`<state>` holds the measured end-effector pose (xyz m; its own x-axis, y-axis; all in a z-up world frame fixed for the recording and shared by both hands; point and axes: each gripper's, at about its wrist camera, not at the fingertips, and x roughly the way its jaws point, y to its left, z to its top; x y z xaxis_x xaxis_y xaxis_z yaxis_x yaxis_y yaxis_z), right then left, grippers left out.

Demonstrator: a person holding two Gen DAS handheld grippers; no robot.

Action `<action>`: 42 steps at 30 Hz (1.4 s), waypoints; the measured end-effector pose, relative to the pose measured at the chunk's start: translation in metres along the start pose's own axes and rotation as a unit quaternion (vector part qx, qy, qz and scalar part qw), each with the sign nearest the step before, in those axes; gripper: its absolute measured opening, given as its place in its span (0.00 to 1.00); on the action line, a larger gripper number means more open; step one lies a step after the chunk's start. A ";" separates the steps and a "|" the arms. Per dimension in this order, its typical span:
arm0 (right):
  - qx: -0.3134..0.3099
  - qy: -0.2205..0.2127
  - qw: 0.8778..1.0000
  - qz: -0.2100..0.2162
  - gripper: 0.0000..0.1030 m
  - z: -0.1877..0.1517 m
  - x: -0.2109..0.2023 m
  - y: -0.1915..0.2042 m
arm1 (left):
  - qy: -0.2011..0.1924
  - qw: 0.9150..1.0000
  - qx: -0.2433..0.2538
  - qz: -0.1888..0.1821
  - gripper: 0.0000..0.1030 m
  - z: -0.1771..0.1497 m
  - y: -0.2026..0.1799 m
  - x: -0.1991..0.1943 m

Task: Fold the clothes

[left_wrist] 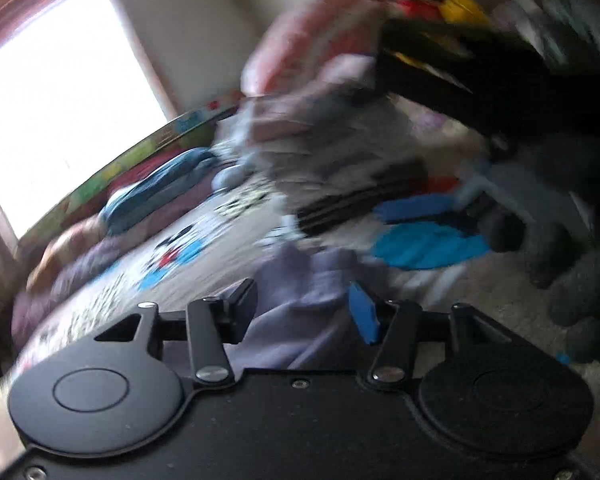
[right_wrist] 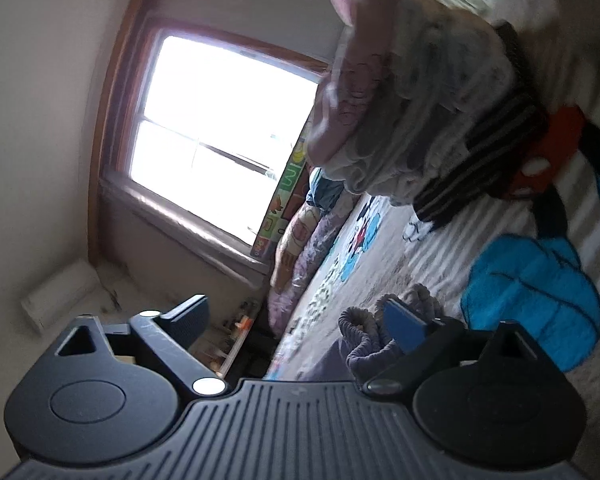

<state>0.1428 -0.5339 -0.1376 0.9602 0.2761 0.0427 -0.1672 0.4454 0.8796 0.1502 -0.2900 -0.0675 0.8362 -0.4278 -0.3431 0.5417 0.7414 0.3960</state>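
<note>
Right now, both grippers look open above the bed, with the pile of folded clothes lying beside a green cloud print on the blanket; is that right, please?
Not quite: the cloud print is blue, not green, as the right wrist view shows plainly. The rest holds: the left gripper and right gripper are both open above the bed, and the pile of folded clothes lies beside that print on the blanket.

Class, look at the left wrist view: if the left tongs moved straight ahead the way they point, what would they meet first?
Probably the lavender garment, whose cloth already lies between the open fingers of the left tongs. Beyond it lies the patterned bedspread. The picture is blurred, so depth is uncertain.
</note>
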 end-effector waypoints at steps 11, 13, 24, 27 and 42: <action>-0.354 0.113 0.928 -0.021 0.66 -0.058 0.055 0.085 | 0.029 0.982 -0.159 0.093 0.29 -0.052 0.102 -0.010; -0.364 0.128 0.922 -0.028 0.65 -0.059 0.067 0.085 | 0.037 0.987 -0.143 0.061 0.29 -0.054 0.097 -0.006; -0.366 0.160 0.908 -0.125 0.60 -0.043 0.099 0.057 | 0.052 0.991 -0.122 0.006 0.30 -0.040 0.107 0.009; -0.355 0.162 0.912 -0.127 0.59 -0.041 0.102 0.052 | 0.103 0.987 -0.119 -0.018 0.30 -0.045 0.111 0.050; -0.344 0.101 0.924 -0.133 0.79 -0.032 0.067 0.060 | 0.114 0.967 -0.227 -0.033 0.55 -0.065 0.148 0.027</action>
<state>0.1899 -0.4611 -0.0969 0.9379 0.2020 -0.2822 -0.1012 0.9370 0.3343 0.2473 -0.1578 -0.0730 0.7326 -0.3949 -0.5544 0.4565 0.8892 -0.0302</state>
